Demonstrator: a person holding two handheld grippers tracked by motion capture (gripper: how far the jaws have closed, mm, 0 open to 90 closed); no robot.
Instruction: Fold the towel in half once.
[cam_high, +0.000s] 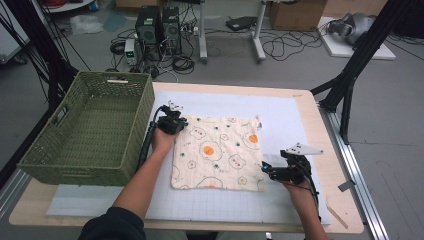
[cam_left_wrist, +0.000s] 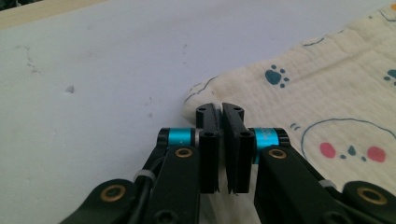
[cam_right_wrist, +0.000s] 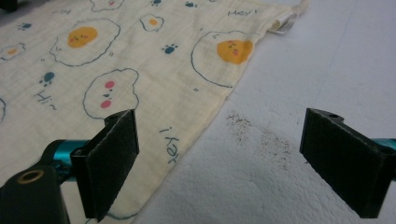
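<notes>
Green woven basket (cam_high: 90, 130) sits at the left end of the table (cam_high: 330, 170), overhanging the left edge a bit.

Just right of the basket: left gripper (cam_high: 172, 121) at the far-left corner of the cloth (cam_high: 220, 152). In the left gripper view the left gripper (cam_left_wrist: 221, 116) has its jaws pressed together, pads nearly meeting, with the corner of the cloth (cam_left_wrist: 327, 93) right at the tips. Looks like a pinch on the corner fabric (the actual bit between the pads is hidden by the jaws, so can't confirm how much is caught). Gripper is low, down at mat level.

Cloth is a cream square with fried-egg and paw prints, lying flat and spread out on the white mat (cam_high: 280, 115), roughly mid-table. A small tag (cam_right_wrist: 285, 23) hangs off its far-right corner.

Right gripper (cam_high: 272, 170) is at the near-right corner of the cloth, hand coming in from the bottom edge. In the right gripper view the right gripper (cam_right_wrist: 219, 154) has jaws wide apart, nothing gripped: one pad over the cloth (cam_right_wrist: 140, 70) edge, the other over bare mat (cam_right_wrist: 327, 70), cloth edge running between them. Some dark specks on the mat near that edge.
</notes>
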